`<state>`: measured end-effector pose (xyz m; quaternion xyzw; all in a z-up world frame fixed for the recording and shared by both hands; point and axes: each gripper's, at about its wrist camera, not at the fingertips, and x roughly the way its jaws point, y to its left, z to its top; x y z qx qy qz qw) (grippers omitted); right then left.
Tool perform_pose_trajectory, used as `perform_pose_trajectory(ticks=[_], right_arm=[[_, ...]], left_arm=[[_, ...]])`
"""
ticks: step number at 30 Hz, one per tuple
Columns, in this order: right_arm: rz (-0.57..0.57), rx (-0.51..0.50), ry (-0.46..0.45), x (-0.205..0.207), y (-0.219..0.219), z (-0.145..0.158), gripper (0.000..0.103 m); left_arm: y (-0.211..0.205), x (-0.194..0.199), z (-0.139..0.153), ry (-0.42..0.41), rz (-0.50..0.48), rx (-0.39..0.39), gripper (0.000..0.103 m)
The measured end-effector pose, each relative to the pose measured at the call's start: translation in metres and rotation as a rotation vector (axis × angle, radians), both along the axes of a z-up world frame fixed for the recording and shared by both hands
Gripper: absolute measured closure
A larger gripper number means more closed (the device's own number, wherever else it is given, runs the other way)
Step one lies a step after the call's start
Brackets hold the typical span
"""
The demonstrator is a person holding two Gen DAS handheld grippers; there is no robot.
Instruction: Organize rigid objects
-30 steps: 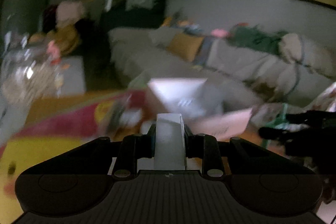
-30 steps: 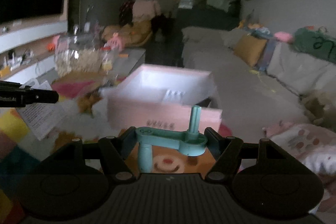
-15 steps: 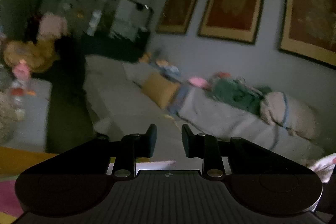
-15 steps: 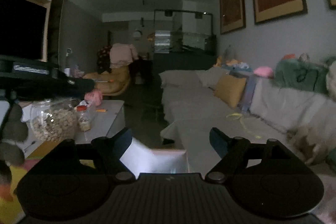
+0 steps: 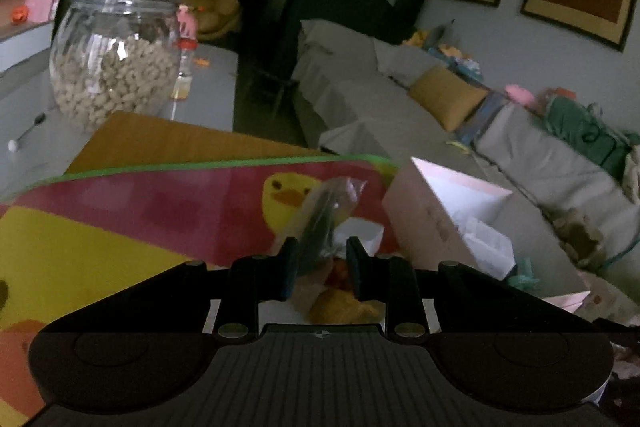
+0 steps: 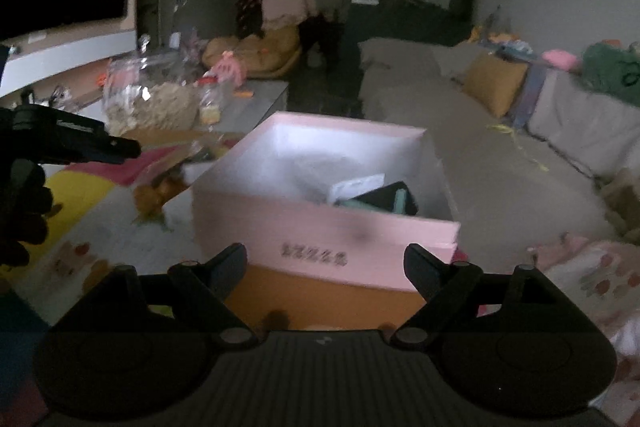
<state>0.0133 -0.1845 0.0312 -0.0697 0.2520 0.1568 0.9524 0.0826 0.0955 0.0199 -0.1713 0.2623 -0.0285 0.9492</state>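
A pink box (image 6: pixel 320 231) with a white inside stands open just ahead of my right gripper (image 6: pixel 325 259), which is open and empty. Inside the box lie a teal part (image 6: pixel 362 205), a dark flat object (image 6: pixel 386 197) and white paper. The box also shows in the left wrist view (image 5: pixel 448 223), at right. My left gripper (image 5: pixel 320 267) is open, with its fingers on either side of a clear plastic bag (image 5: pixel 328 207) holding a dark object, lying on the colourful play mat (image 5: pixel 120 223). An orange-yellow item (image 5: pixel 344 303) lies just below the fingers.
A big glass jar (image 5: pixel 114 55) of pale snacks and a small bottle (image 5: pixel 184 67) stand on a grey table at far left. A long grey sofa (image 6: pixel 500 155) with cushions runs along the right. The left gripper and gloved hand show in the right view (image 6: pixel 72 143).
The left gripper let go of a white block and the right one a teal crank. Both swung up toward the room, then back down; the left now straddles the plastic bag.
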Motion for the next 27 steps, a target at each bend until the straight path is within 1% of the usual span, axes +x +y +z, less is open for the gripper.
perform_pose_trajectory(ticks=[4, 9, 11, 16, 18, 20, 22, 24, 27], right_arm=[[0.013, -0.008, 0.027, 0.002, 0.005, -0.007, 0.017], [0.009, -0.002, 0.066, -0.001, 0.006, -0.018, 0.017], [0.010, -0.003, 0.081, 0.000, 0.006, -0.022, 0.017], [0.019, -0.018, 0.098, -0.001, 0.010, -0.028, 0.017], [0.022, -0.030, 0.097, -0.002, 0.011, -0.028, 0.017], [0.025, -0.035, 0.104, -0.002, 0.014, -0.026, 0.017], [0.041, -0.027, 0.118, -0.003, 0.016, -0.024, 0.017], [0.062, -0.026, 0.112, -0.004, 0.023, -0.016, 0.017], [0.107, -0.022, 0.072, -0.002, 0.035, 0.008, 0.017]], left_arm=[[-0.002, -0.001, -0.001, -0.006, -0.023, -0.011, 0.074], [-0.022, 0.007, -0.009, 0.027, -0.059, 0.086, 0.074], [-0.026, 0.011, -0.013, 0.042, -0.062, 0.102, 0.074], [-0.034, 0.022, -0.017, 0.013, -0.019, 0.134, 0.073], [-0.035, 0.025, -0.018, 0.023, -0.019, 0.130, 0.071], [-0.034, 0.024, -0.018, 0.025, -0.023, 0.123, 0.071], [-0.030, 0.019, -0.018, 0.032, -0.049, 0.100, 0.071], [-0.026, 0.011, -0.018, 0.037, -0.087, 0.076, 0.073], [-0.019, -0.012, -0.020, 0.021, -0.121, 0.077, 0.073]])
